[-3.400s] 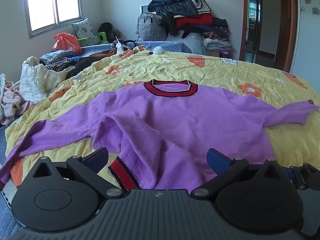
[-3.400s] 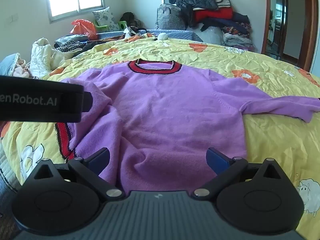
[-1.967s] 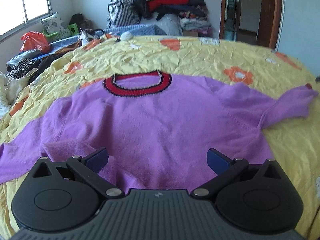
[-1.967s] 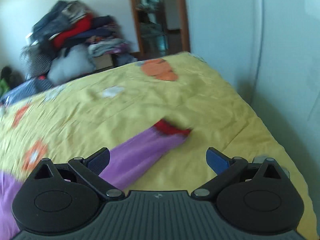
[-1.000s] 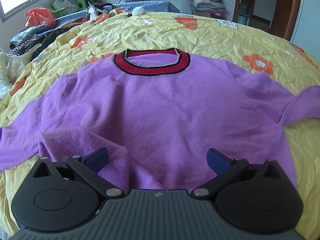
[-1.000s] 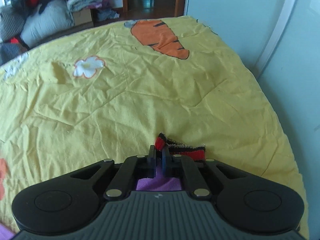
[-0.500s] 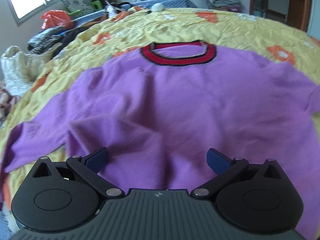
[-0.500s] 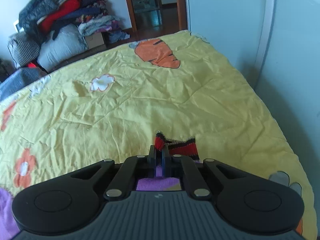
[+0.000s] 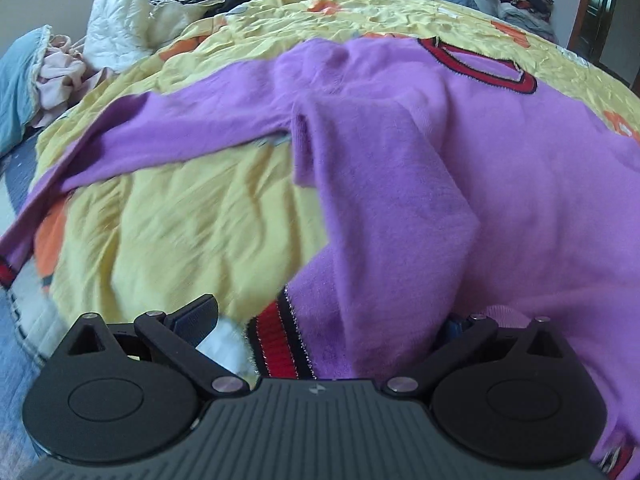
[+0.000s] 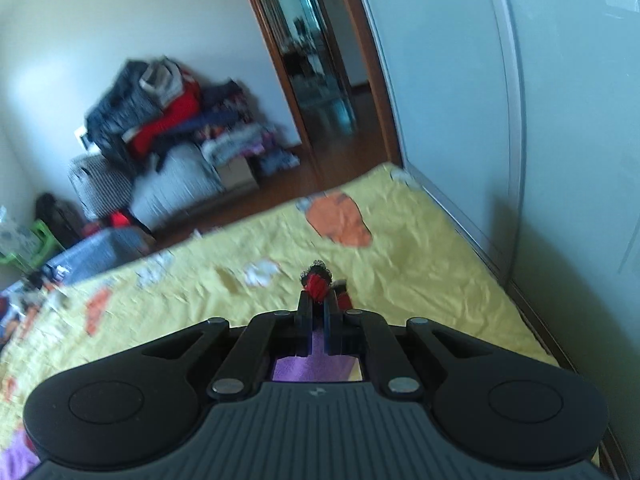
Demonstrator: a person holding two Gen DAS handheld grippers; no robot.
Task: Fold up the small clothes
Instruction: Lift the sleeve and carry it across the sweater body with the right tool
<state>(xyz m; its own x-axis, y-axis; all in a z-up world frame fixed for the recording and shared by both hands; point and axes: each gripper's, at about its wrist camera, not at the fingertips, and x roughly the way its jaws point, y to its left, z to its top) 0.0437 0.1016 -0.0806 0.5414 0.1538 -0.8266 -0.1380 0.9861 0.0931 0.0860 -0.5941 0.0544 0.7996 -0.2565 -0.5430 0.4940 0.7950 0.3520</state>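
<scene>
From the left wrist camera, the purple sweater (image 9: pixel 420 152) lies spread across the yellow bedspread (image 9: pixel 180 220), neck band away from the camera, one sleeve stretched far out to the left. The left gripper (image 9: pixel 320 320) sits low at the striped hem (image 9: pixel 280 340), fingers wide apart; the bottom corner of the sweater bunches up between them and drapes over the right finger, but nothing is clamped. A heap of loose laundry (image 9: pixel 100 40) sits off the bed's far left corner. I'd judge the folding barely begun: the body is still flat and open, this sleeve untouched.

From the right wrist camera, the right gripper (image 10: pixel 316 304) is closed tight on the red cuff (image 10: pixel 318 280) of the other sleeve, purple knit showing behind the fingers, lifted above the bedspread. That looks to me like the first sleeve fold under way; the second sleeve and the body folds are all left. Piled clothes (image 10: pixel 160 112) stand by the doorway.

No readable brand or writing shows in either view; only a small embossed mark on each gripper body.
</scene>
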